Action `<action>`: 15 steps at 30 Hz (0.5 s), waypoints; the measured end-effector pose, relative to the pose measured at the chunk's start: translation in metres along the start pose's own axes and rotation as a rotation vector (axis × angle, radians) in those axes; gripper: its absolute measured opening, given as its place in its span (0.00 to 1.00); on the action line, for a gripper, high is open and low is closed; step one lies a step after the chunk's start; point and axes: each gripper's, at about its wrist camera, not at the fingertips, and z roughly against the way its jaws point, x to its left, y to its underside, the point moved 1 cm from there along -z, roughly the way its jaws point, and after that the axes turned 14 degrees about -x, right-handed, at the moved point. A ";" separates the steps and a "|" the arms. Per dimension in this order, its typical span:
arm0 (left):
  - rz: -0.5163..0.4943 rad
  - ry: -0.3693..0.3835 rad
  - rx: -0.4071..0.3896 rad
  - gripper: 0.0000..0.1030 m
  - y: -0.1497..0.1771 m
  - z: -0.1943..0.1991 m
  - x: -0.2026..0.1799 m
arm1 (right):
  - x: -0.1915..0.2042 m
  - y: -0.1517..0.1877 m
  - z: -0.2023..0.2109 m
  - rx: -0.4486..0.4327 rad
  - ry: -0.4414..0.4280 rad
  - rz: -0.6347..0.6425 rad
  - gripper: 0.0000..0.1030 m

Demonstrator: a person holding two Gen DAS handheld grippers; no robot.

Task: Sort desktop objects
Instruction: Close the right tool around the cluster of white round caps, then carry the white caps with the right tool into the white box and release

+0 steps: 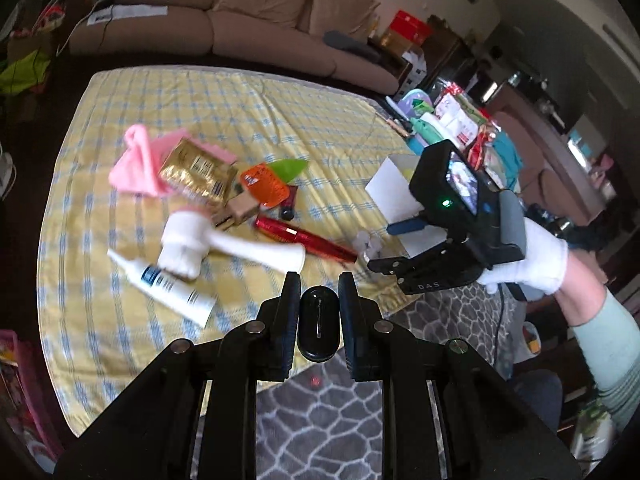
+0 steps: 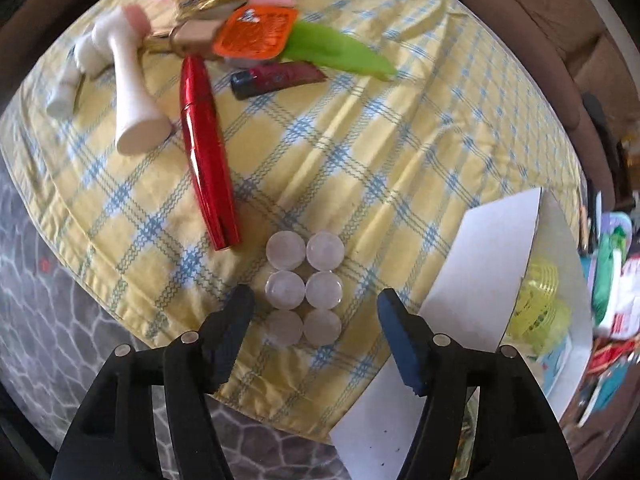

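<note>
My left gripper (image 1: 319, 294) is shut on a small glossy black oval object (image 1: 318, 328), held above the table's near edge. My right gripper (image 2: 314, 296) is open and points down at a clear blister pack of several round pods (image 2: 304, 286) on the yellow checked tablecloth (image 2: 360, 152). The pack lies between the two fingers and the pads do not touch it. In the left wrist view the right gripper (image 1: 378, 266), in a white-gloved hand (image 1: 528, 264), hovers by the same pack (image 1: 366, 242). A white open box (image 2: 480, 280) stands just right of it.
A red tube (image 2: 204, 152), a white brush handle (image 2: 132, 92), a dark red tube (image 2: 276, 78), an orange packet (image 2: 256, 30), a green leaf shape (image 2: 340, 52), a gold packet (image 1: 196, 170), pink cloth (image 1: 132, 164) and a white tube (image 1: 168, 288) lie clustered. A yellow item (image 2: 540, 300) sits in the box.
</note>
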 end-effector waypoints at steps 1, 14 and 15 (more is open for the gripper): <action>0.006 0.004 0.000 0.17 0.002 0.002 0.002 | -0.001 0.000 0.000 0.004 -0.004 0.004 0.65; 0.028 0.016 -0.002 0.17 0.012 0.002 -0.006 | -0.010 -0.019 -0.018 0.146 -0.206 0.136 0.50; 0.031 0.017 -0.001 0.17 0.013 0.001 -0.006 | -0.011 -0.019 -0.018 0.147 -0.245 0.136 0.45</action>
